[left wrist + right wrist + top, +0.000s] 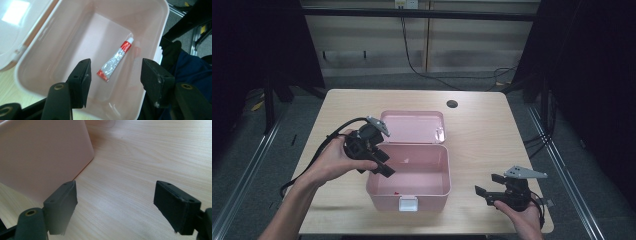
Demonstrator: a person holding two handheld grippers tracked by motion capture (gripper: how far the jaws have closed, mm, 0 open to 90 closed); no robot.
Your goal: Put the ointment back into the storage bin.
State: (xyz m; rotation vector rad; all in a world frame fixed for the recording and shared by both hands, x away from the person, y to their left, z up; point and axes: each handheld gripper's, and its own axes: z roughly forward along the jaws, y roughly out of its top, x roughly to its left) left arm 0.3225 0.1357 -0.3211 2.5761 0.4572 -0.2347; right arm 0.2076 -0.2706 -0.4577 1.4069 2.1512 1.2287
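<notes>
A pink plastic box [444, 170] stands in the middle of the table with its lid [414, 126] swung back. On its floor lies a small clear tube [115, 59] with a white cap and red bands. My left gripper [382, 163] hangs over the box's left rim, angled down into it, jaws open and nothing between them; in the left gripper view the left gripper [116, 75] stands above the tube and apart from it. My right gripper [491, 186] rests open near the table's front right, beside the box wall [42, 157].
A white latch [408, 203] sits on the box's front wall. A dark round hole [452, 104] marks the far part of the wooden table [482, 135]. Cables trail on the floor behind. Bare tabletop lies right of the box.
</notes>
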